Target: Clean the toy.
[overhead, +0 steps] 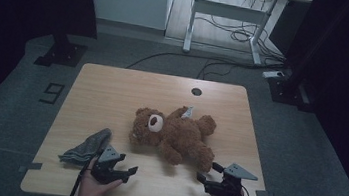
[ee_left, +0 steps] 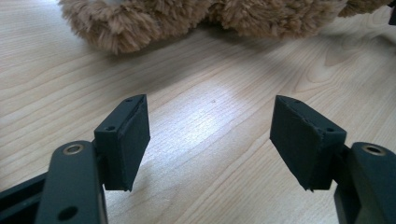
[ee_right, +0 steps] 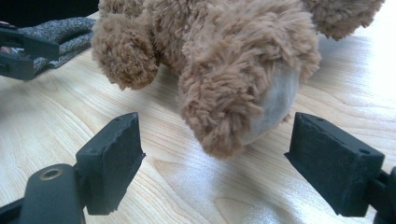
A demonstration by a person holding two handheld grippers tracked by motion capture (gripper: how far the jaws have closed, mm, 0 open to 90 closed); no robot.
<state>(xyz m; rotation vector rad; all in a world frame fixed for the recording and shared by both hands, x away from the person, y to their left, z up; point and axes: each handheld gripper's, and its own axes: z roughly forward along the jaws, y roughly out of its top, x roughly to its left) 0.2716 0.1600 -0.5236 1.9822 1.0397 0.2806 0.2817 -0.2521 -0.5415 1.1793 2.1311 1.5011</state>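
The teddy bear [overhead: 174, 133] lies mid-surface, looks soft, light and squishy, so the right tongs [ee_right: 215, 158], wide apart, can probably pinch its near foot [ee_right: 243, 112]; left tongs [ee_left: 210, 140] are apart too.

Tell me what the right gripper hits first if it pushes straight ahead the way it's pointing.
Most likely the teddy bear's foot: it lies just ahead of the open right gripper, roughly centred between the jaws. Only bare table separates them, though depth is hard to judge.

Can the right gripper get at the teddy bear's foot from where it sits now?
Probably yes. The right gripper is open, and the teddy bear has its foot just ahead of the jaws, with bare table between.
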